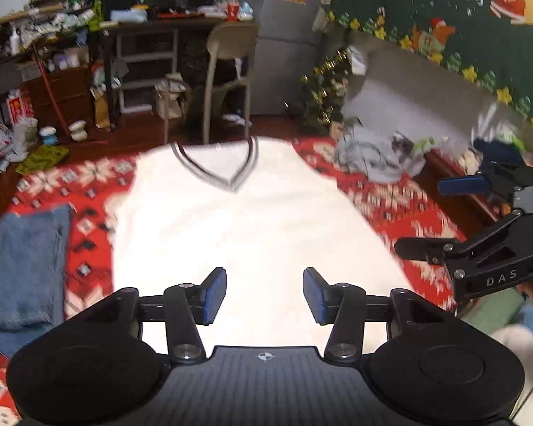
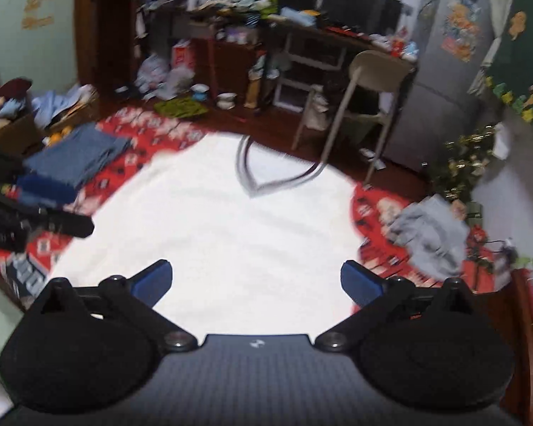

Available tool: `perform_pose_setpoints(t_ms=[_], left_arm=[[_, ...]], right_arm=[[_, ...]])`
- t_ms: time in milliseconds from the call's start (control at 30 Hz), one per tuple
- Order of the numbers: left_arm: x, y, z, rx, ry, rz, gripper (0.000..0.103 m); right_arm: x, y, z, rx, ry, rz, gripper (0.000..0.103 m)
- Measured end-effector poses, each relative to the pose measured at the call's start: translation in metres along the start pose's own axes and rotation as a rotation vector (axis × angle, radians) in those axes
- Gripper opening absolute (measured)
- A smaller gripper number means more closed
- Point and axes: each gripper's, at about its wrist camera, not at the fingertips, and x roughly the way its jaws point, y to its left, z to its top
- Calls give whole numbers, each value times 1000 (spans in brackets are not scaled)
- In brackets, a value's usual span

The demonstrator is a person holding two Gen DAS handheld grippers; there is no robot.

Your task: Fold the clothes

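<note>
Okay, nearest first: left gripper (image 1: 264,294) sits at 6 o'clock of its own view, blue pads parted with only the white V-neck shirt (image 1: 252,234) showing in the gap, nothing clamped. Right gripper (image 2: 256,284) is spread much wider, also released, bare shirt (image 2: 213,241) under the gap. Shirt lies flat, face up, on the red snowflake blanket (image 1: 89,227), collar at 12 o'clock away from both grippers. Left view alone shows the right gripper (image 1: 455,213) side-on at 3 o'clock, fingers apart over the blanket just beside the shirt's edge; right view shows the left gripper (image 2: 64,225) only as a dark finger at 9 o'clock. Folded blue jeans (image 1: 25,266) sit at 9 o'clock in the left view, 10 o'clock in the right (image 2: 78,158). Crumpled grey garment (image 1: 376,158) lies at 2 o'clock, 3 o'clock in the right view (image 2: 430,238). Beige chair (image 1: 231,71) stands beyond the collar. Only the left view shows the Christmas banner (image 1: 444,7); only the right shows the doorway side (image 2: 89,17).
</note>
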Motion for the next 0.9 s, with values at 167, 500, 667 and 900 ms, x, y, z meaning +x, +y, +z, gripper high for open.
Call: perform_pose_setpoints(t_ms=[167,500,667,900], left_arm=[[29,9,-36,41,5,41,48],[45,9,-69,42,-35,34,49],[32,14,-76,104,-46,19,51],[25,12,-89,267,29,-50,49]], right_arm=[[30,5,-51,-40,39,24,102],[33,-22,-56,-30,-58,-8,102],[39,-29,-61,-130,-3,-19,101],[45,2,-88,-395,61,33,80]])
